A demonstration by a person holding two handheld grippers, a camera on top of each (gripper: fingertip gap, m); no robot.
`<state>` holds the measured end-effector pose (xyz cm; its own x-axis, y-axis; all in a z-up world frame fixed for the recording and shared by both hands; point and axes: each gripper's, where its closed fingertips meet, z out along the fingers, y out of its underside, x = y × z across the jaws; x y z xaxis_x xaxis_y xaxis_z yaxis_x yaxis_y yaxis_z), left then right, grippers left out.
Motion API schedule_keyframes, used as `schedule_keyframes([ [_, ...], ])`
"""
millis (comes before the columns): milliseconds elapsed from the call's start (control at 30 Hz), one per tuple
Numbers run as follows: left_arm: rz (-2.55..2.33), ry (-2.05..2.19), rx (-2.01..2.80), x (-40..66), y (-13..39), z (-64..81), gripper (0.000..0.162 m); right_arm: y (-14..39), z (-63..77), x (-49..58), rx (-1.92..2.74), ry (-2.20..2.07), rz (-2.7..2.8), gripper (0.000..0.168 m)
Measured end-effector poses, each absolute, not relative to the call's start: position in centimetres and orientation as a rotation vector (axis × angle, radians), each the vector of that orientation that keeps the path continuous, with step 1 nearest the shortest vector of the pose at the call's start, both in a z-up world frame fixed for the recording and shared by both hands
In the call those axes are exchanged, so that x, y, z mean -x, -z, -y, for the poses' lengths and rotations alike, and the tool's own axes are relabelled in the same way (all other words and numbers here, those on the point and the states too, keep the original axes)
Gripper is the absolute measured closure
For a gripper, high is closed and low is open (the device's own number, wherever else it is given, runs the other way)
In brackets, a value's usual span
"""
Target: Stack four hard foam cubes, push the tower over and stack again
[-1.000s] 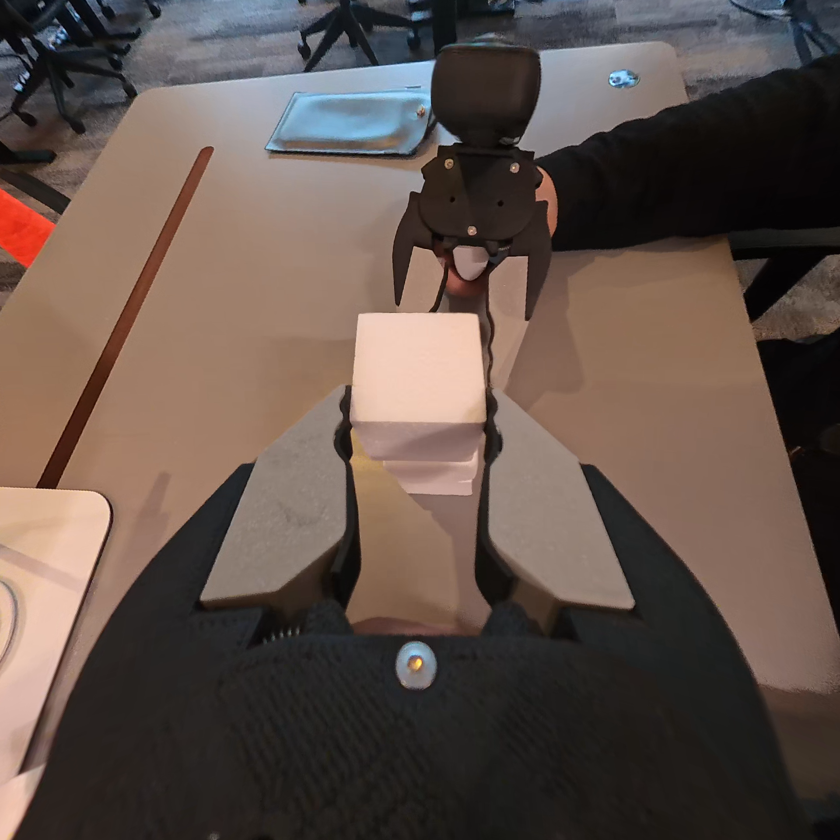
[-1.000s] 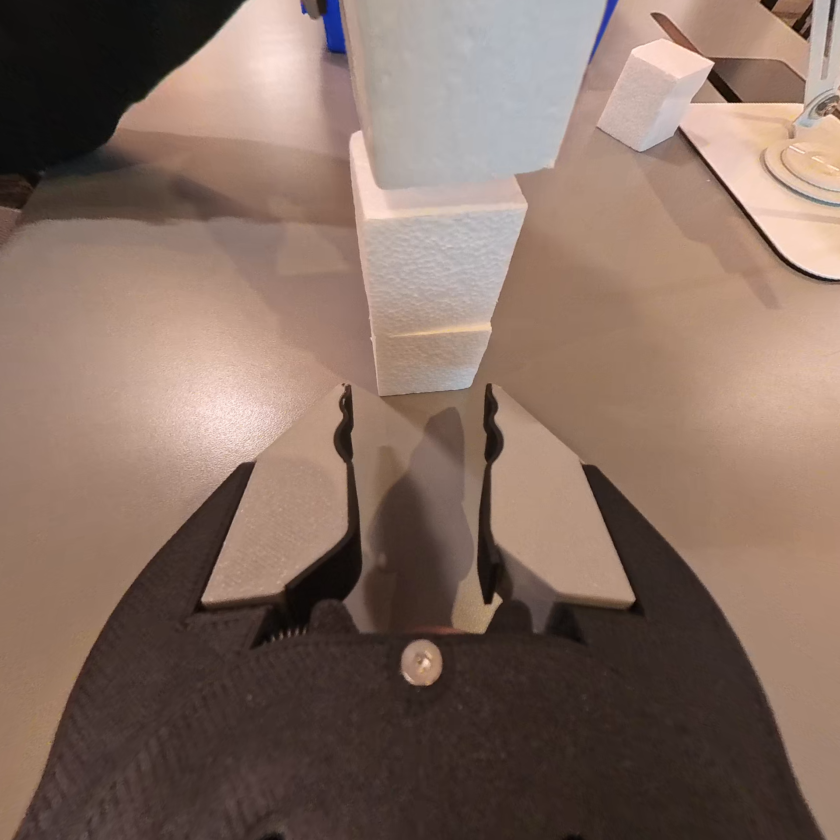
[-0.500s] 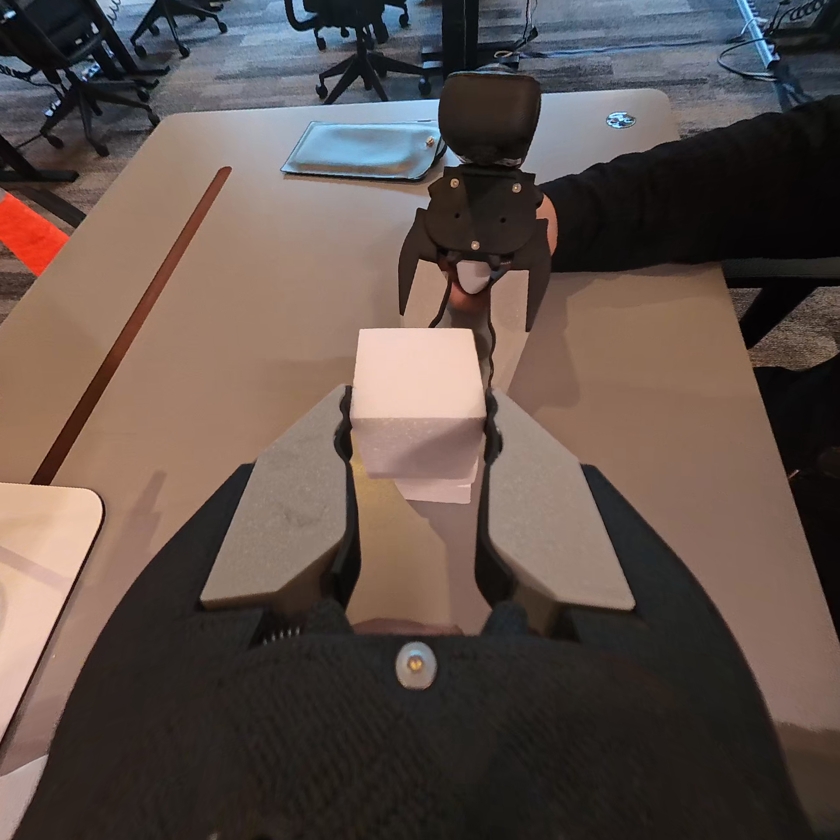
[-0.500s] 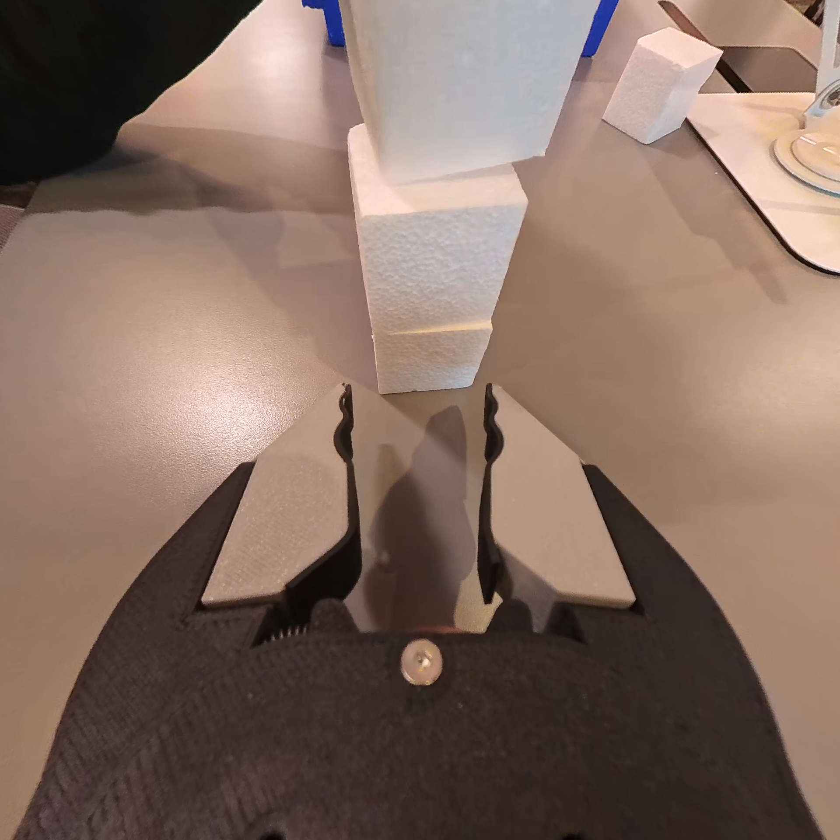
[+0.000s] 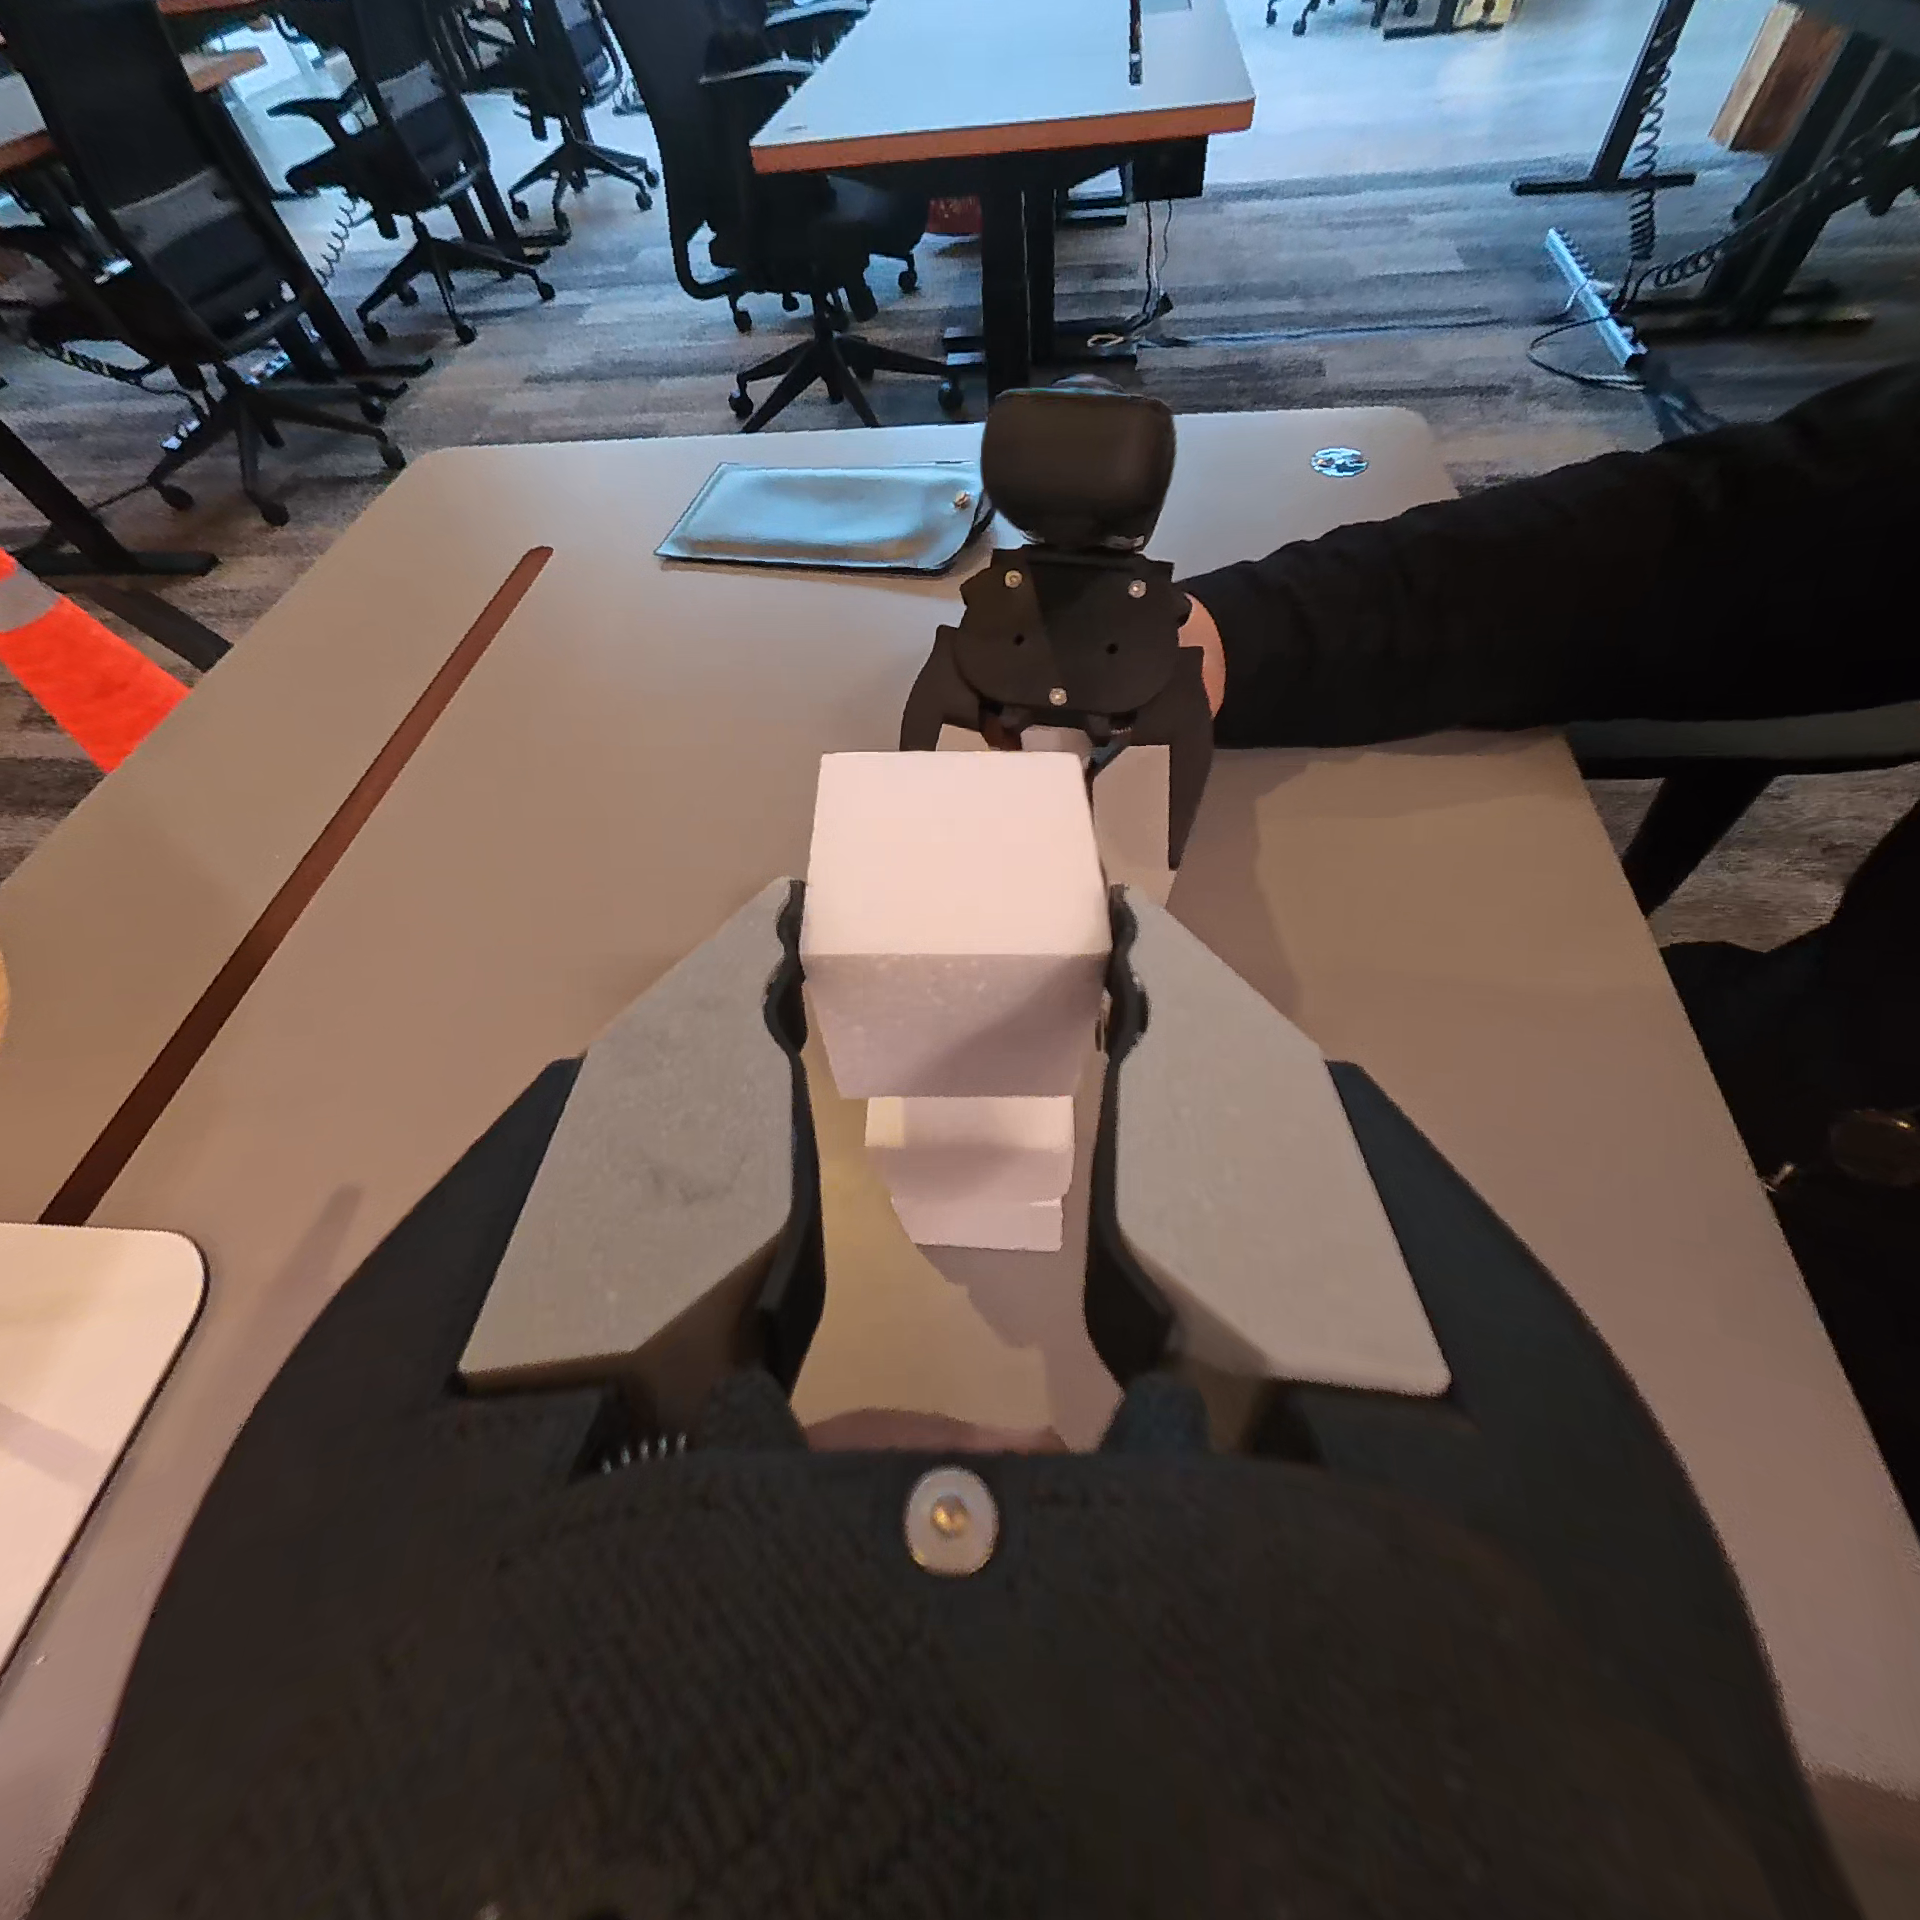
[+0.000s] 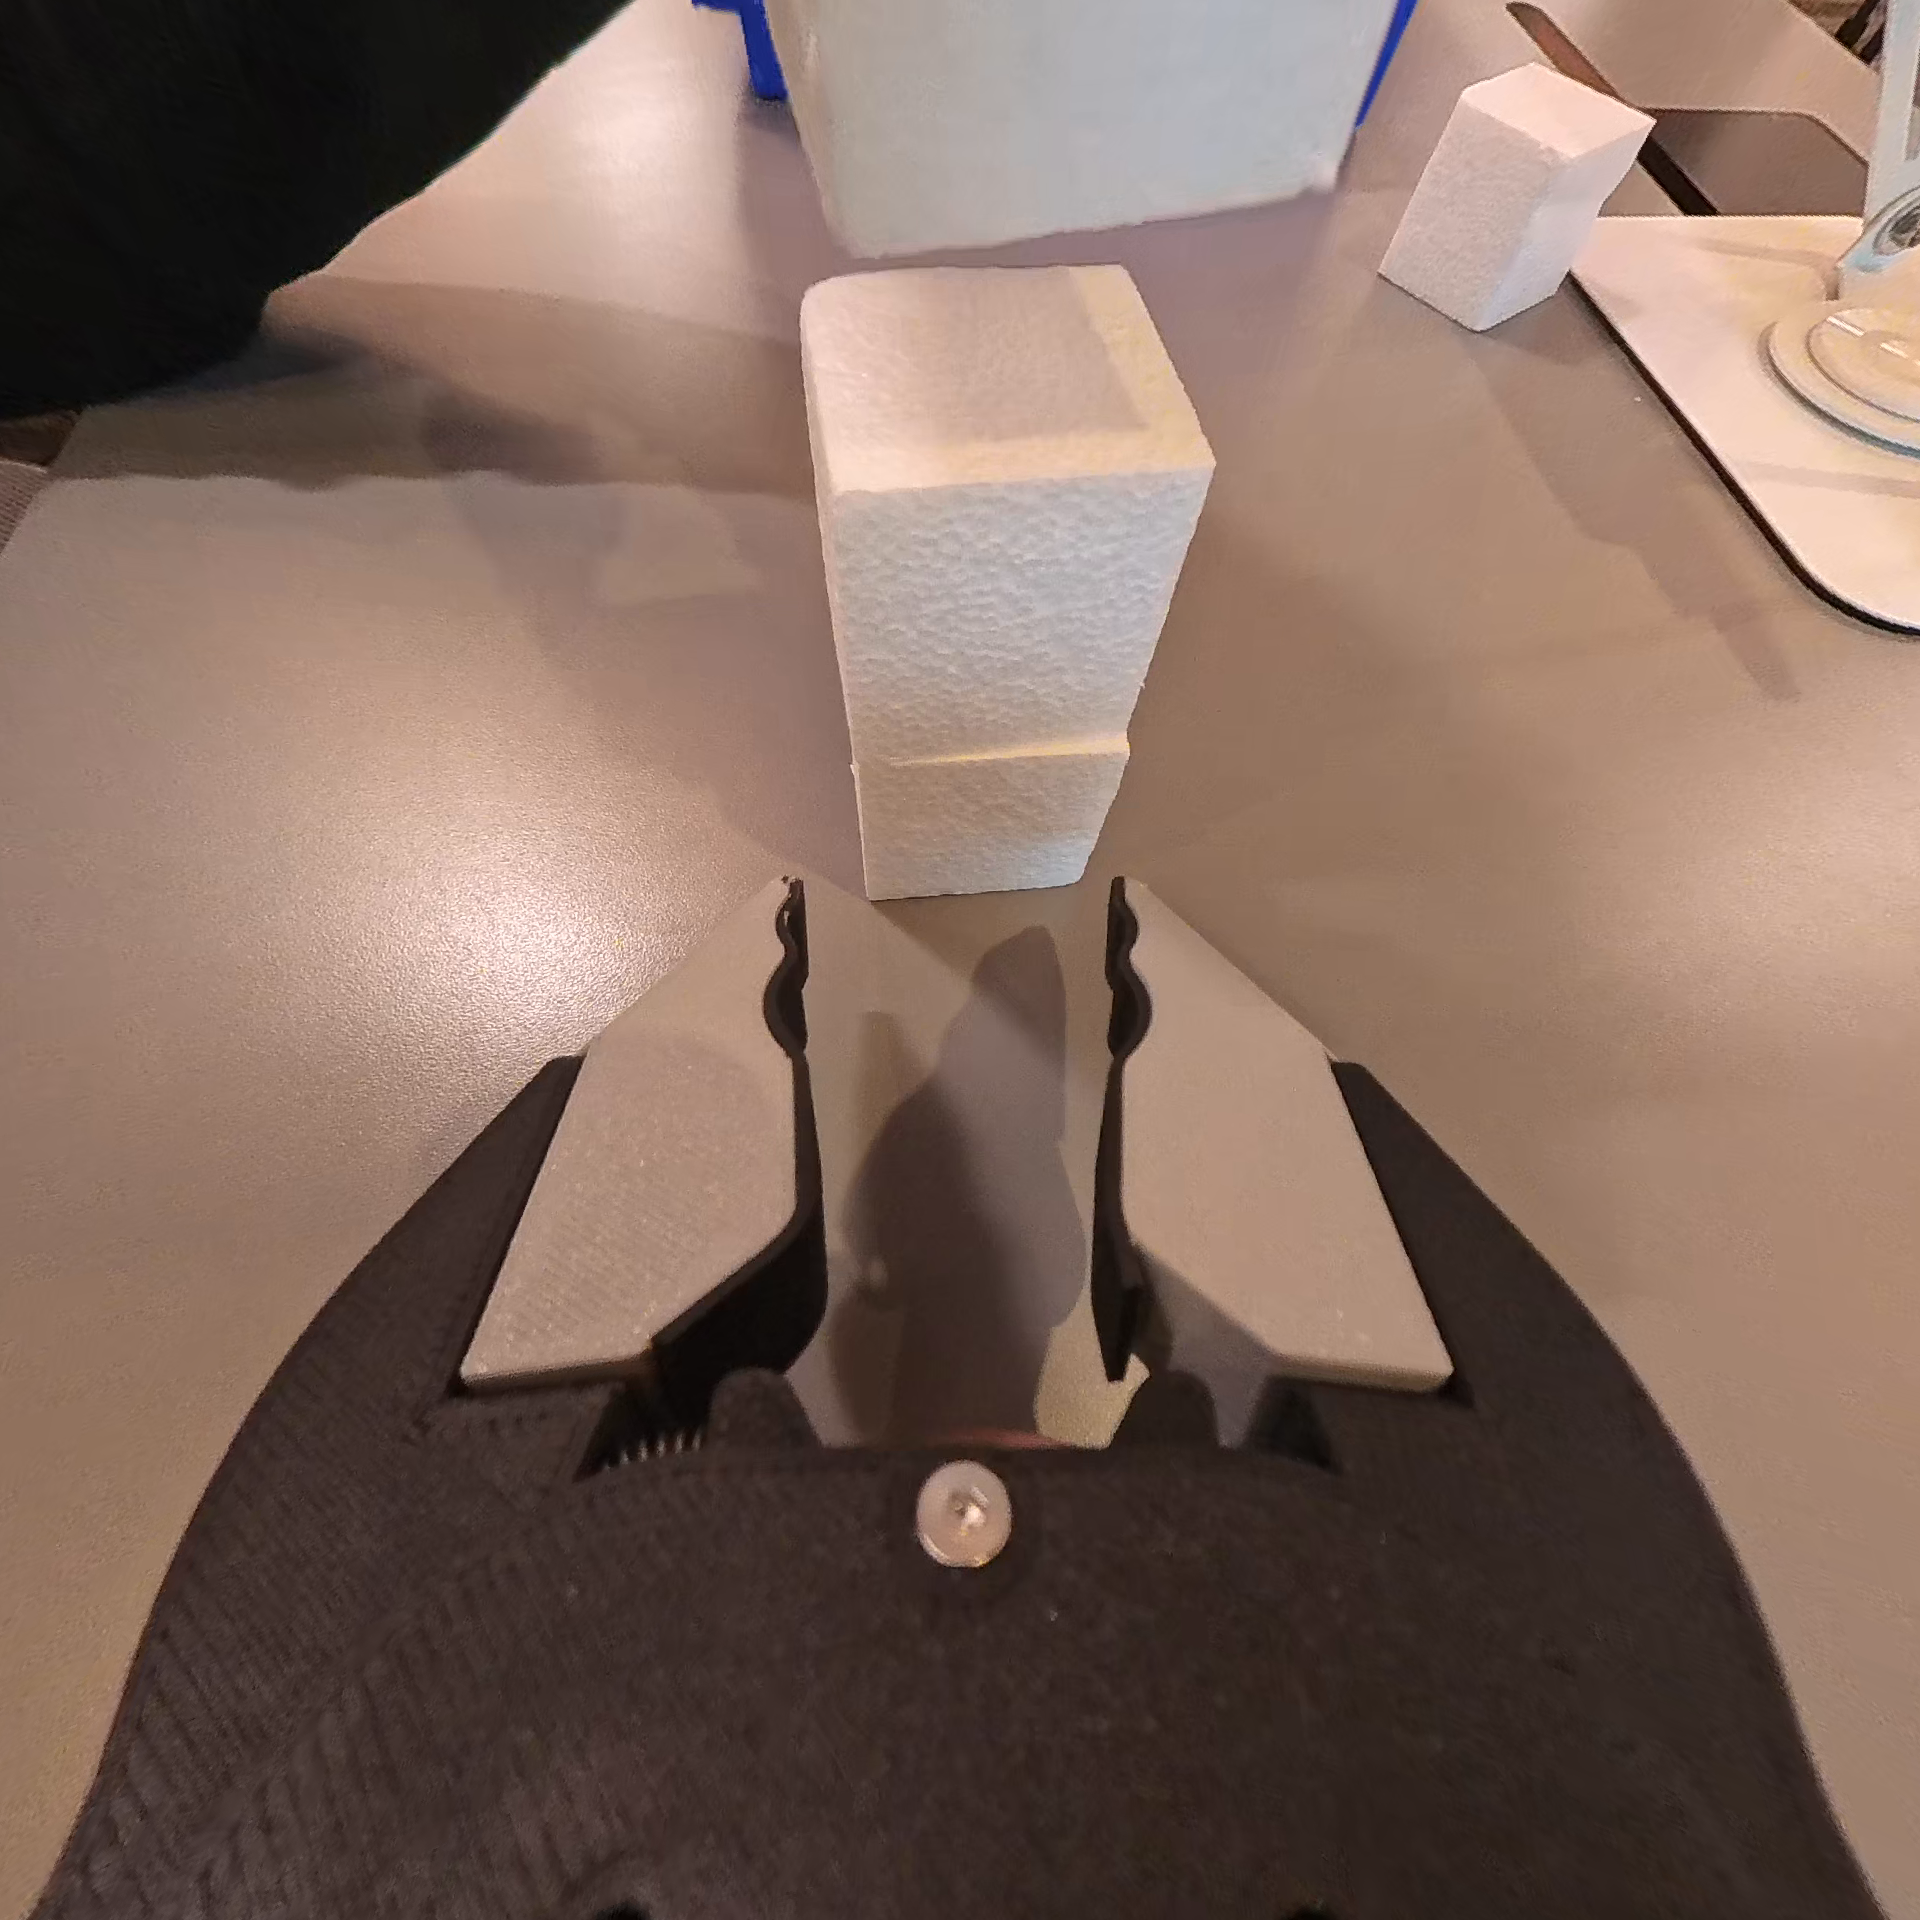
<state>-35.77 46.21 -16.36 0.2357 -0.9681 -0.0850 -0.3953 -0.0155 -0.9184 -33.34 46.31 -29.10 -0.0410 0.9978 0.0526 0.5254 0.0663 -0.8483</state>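
My left gripper (image 5: 951,904) is shut on a white foam cube (image 5: 951,852) and holds it in the air above a stack of two white foam cubes (image 5: 971,1174). In the right wrist view the held cube (image 6: 1060,104) hangs with a clear gap over the stack's upper cube (image 6: 997,561), which sits slightly askew on the lower cube (image 6: 987,821). My right gripper (image 6: 951,935) is open and empty, low over the table just in front of the stack. A fourth cube (image 6: 1517,187) lies alone at the far right.
A white stand base (image 6: 1766,416) lies on the grey table (image 6: 312,831) beside the lone cube; it also shows in the left wrist view (image 5: 83,1351). A dark pouch (image 5: 821,520) lies at the far edge. A black sleeve (image 5: 1558,603) reaches in from the right. Office chairs stand beyond. My right fingertips sit around 12 cm from my left ones.
My left gripper has lifted the held cube up off the top of the two-cube stack, so a gap now shows. My right gripper has stayed open and nearly still.
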Motion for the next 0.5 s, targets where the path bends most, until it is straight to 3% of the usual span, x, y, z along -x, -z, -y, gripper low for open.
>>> schedule_keyframes([
  [500, -1.334, 0.839, 1.570, 35.4, 17.3, -46.0, 0.106, 29.1, -46.3, 33.4, 1.542, -0.865, 1.655, 0.113],
])
